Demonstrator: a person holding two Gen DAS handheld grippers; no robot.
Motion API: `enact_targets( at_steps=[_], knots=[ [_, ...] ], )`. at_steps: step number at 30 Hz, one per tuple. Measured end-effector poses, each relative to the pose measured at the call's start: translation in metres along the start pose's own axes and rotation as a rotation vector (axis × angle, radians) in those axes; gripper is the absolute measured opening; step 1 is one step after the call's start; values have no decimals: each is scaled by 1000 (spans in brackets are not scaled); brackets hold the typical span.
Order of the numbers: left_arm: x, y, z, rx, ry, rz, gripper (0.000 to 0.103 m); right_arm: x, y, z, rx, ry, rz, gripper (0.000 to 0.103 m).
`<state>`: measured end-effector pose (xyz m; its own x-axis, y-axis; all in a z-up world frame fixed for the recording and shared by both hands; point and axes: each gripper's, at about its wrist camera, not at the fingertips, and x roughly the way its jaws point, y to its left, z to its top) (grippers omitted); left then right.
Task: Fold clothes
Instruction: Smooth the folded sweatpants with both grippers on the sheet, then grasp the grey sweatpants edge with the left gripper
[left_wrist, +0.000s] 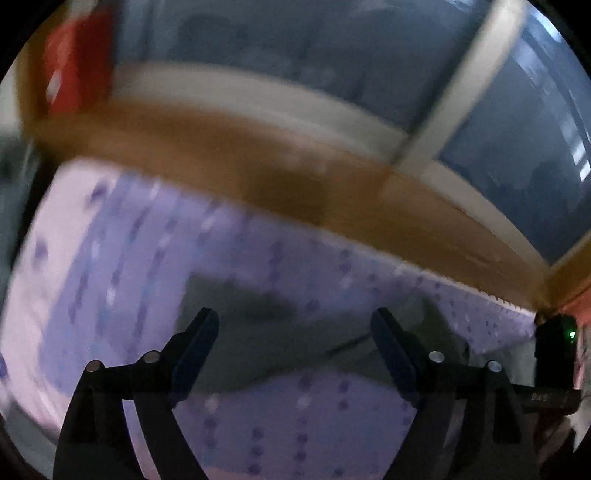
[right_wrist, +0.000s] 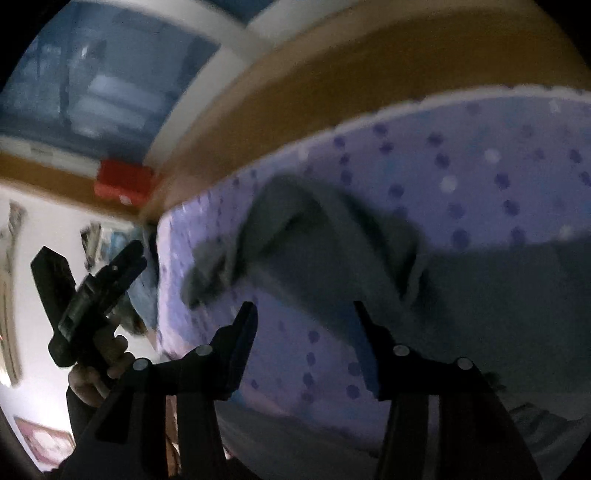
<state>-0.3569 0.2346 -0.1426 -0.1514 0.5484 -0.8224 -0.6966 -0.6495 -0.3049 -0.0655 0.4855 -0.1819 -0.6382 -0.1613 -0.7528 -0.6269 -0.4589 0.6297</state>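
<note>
While the left claw (left_wrist: 295, 332) stands wide and empty above the dotted bedsheet (left_wrist: 110, 258), the right claw (right_wrist: 303, 332) is part open, nothing visibly pinched. Grey garment (right_wrist: 332, 251) lies rumpled on the bed just beyond the right claw's fingertips. Judged soft, light and limp; it will sag. Best taken at a hem or corner edge, not mid-cloth.

**Blurry Pictures, Things Half Seen**

The left wrist picture was smeared all over, so the grey cloth (left_wrist: 258, 325) low in the middle had no clear shape. In the right wrist picture, the grey cloth (right_wrist: 480, 288) ran off the right edge. The red thing (right_wrist: 123, 181) at middle left was too blurry to name.
</note>
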Motion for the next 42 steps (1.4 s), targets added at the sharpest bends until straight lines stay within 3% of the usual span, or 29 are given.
enact_targets(
  at_steps=[2,5,7,8,11,14,17,19,20,21,22,24,30,32,33,35,36,37,38,39,42],
  knots=[
    [12,0,-18,69,46,37,86,11,6,-5,-24,23,-12,51],
    [32,-27,-48,368,55,201,86,24,12,-9,-37,50,-4,51],
    [41,-32,-57,457,64,273,86,29,18,-9,-48,53,10,51],
    [44,-31,-59,473,68,291,86,32,22,-8,-54,51,20,51],
    [38,-15,-52,385,52,290,86,54,34,9,-37,43,119,51],
    [37,-4,-45,336,44,331,85,90,50,28,5,67,149,51],
    [50,-8,-44,393,43,372,85,117,56,39,85,67,205,51],
    [57,-8,-44,413,11,361,86,127,57,40,116,59,197,47],
    [58,-3,-40,374,30,325,81,129,57,39,111,56,174,21],
    [55,3,-34,306,64,272,48,131,59,37,97,69,145,7],
    [51,8,-31,241,96,229,25,130,60,33,96,84,143,7],
    [28,10,-30,174,147,169,17,119,63,23,119,120,198,6],
    [-107,-24,-40,342,83,80,17,51,101,-6,65,159,361,6],
    [-119,-23,-29,376,98,72,18,41,116,-1,51,192,394,6],
    [-116,-19,-19,380,109,80,23,44,121,6,64,211,400,10],
    [-91,-3,8,344,134,147,44,66,124,29,106,229,386,16],
    [-76,9,22,297,148,203,65,79,121,44,133,230,370,38],
    [-62,25,32,224,163,275,69,94,112,59,191,228,359,57],
    [-48,40,43,150,178,346,69,100,102,66,265,201,372,86],
    [-41,53,49,81,178,379,69,105,90,71,340,168,392,89],
    [-44,76,36,-57,127,247,73,93,64,64,454,50,539,92]
  ],
)
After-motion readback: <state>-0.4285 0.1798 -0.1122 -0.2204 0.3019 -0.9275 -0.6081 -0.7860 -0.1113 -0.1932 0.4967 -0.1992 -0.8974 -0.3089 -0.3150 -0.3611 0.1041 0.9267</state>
